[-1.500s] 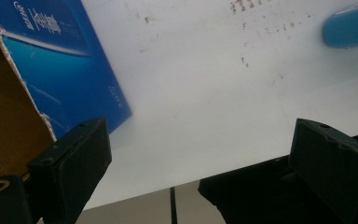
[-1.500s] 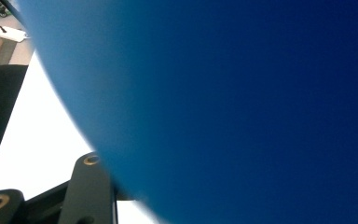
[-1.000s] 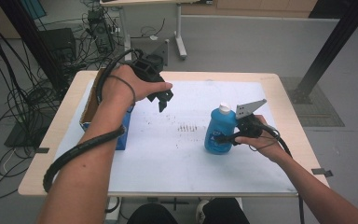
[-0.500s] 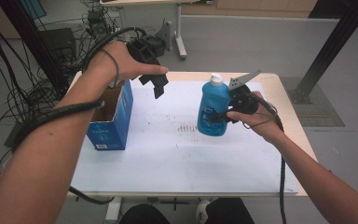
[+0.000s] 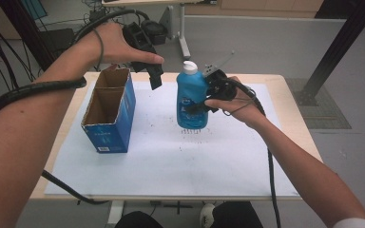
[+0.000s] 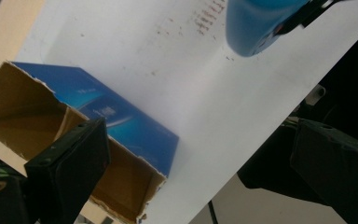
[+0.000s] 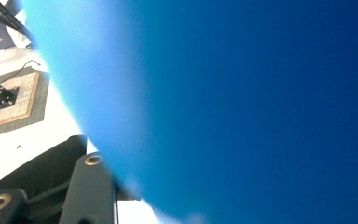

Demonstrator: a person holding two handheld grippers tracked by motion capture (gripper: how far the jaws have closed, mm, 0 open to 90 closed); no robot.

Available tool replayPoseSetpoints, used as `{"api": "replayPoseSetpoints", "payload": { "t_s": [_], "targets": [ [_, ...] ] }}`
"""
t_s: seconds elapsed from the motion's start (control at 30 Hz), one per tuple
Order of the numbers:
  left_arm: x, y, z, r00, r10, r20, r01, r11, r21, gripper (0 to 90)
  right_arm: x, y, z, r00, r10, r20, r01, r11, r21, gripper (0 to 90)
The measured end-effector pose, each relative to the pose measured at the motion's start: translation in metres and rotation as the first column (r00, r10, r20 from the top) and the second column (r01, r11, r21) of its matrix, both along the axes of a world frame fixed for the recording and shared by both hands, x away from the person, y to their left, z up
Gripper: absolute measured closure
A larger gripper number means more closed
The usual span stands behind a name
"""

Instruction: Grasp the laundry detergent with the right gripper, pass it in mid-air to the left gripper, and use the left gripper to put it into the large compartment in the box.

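Working across the bench, we have its white sheet under everything, and a slip here would send liquid over the whole of it. The blue carton stands open-topped at the left of the sheet, its torn rim ragged and its inside split by a divider into two compartments; that rim is our first worry, since a bottle base catching on it could tip the light carton over. We carry the blue bottle upright and clear of the sheet, right of the carton and apart from it, white cap on top.

Our right tool is clamped on the bottle's side, low on the body, and in the right gripper view the blue wall sits hard against one jaw. We judge the bottle smooth and rounded, so it could swivel or slide in that side grip as we swing it across.

Our left tool hangs above the carton's far end, jaws wide apart and holding nothing. In the left gripper view the carton lies right below it, so the two tools could collide over the opening if we bring the bottle in before the left one steadies the carton or moves aside.
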State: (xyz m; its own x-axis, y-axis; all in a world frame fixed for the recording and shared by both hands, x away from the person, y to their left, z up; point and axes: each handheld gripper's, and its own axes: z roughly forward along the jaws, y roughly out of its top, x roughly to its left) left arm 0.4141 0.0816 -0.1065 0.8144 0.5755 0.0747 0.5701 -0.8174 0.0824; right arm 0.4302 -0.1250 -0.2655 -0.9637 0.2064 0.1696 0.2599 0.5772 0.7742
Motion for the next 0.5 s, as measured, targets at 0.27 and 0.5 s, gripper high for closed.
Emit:
{"api": "replayPoseSetpoints", "payload": {
  "t_s": [0.27,0.5],
  "targets": [
    [-0.002,-0.001,0.002,0.9973,-0.073,-0.001,0.073,0.9973,-0.001,5.1,0.003,0.030,-0.011,0.9970,0.078,-0.007,-0.078,0.997,0.002,43.1],
    [-0.003,-0.005,0.001,0.9939,-0.110,-0.013,0.110,0.9940,-0.005,5.0,0.004,0.045,-0.018,0.9913,0.132,-0.002,-0.132,0.991,-0.003,43.0]
  ]
}}
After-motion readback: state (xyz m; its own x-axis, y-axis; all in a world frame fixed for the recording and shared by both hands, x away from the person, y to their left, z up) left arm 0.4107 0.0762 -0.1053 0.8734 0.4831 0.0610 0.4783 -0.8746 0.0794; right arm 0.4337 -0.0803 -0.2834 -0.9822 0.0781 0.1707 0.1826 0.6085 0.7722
